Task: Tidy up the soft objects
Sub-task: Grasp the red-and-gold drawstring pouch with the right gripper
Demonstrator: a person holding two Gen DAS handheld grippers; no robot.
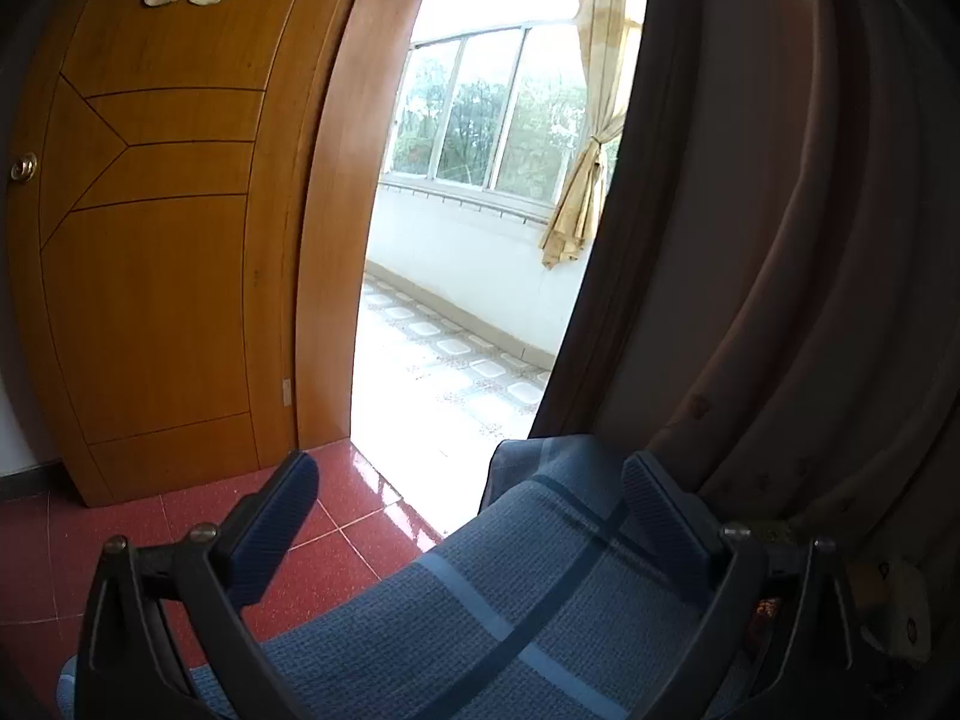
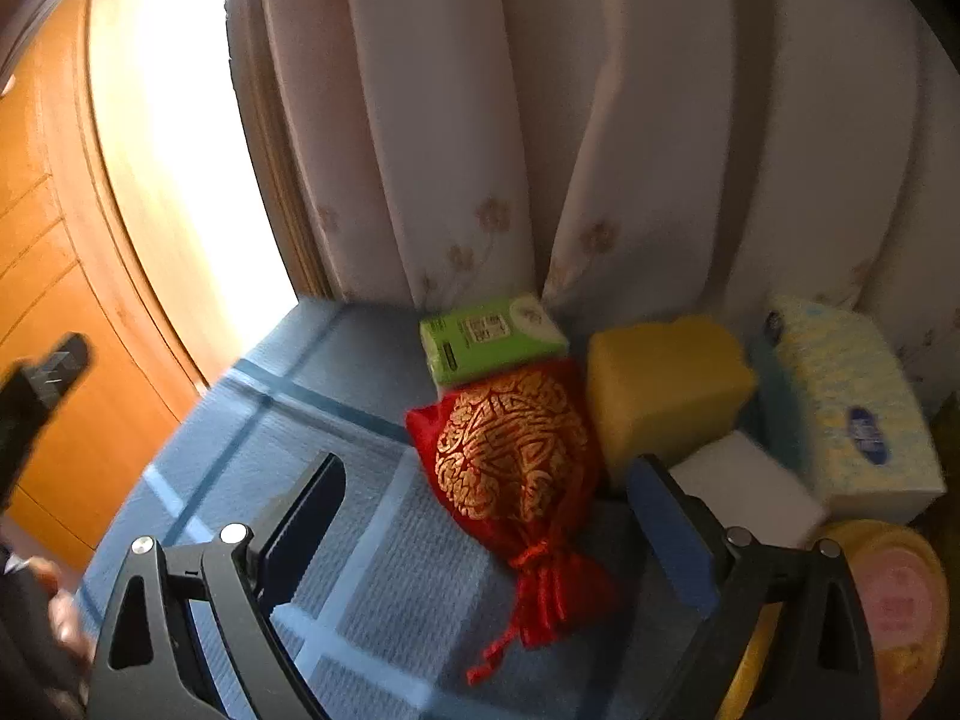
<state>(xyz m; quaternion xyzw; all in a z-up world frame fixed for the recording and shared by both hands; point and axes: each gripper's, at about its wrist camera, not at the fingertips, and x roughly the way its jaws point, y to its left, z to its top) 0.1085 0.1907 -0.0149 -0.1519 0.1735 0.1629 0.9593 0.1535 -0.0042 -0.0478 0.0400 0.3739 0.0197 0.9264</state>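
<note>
right wrist view first: my right gripper (image 2: 486,516) hangs low over the blue checked cloth (image 2: 252,450), tilted down and toward the curtain, jaws spread wide with nothing between them. the red and gold drawstring pouch (image 2: 510,450) lies on the cloth just ahead, nearer my right finger, its tied neck and tassels pointing back toward me. behind it, against the pale flowered curtain (image 2: 456,138), sits a green tissue pack (image 2: 489,336), touching the pouch's far edge. beside the pouch on the right stands a yellow sponge block (image 2: 666,384), and a white block (image 2: 750,486) lies in front of that, right against my right fingertip (image 2: 666,510). further right is a tissue box with a blue and yellow pattern (image 2: 852,408), and a round yellow and pink thing (image 2: 900,600) at the lower right, too blurred to name. this view is smeared by motion. at the left edge, a dark blurred piece that looks like my other gripper shows in front of the wooden door (image 2: 48,300).

left wrist view: my left gripper (image 1: 474,510) is held level, pointing out past the cloth's corner (image 1: 540,468) toward the bright balcony doorway (image 1: 456,324), jaws released and wide apart, gripping nothing. its right finger hangs over the cloth, its left finger over the red floor tiles (image 1: 336,546). a brown curtain (image 1: 750,240) hangs on the right.
</note>
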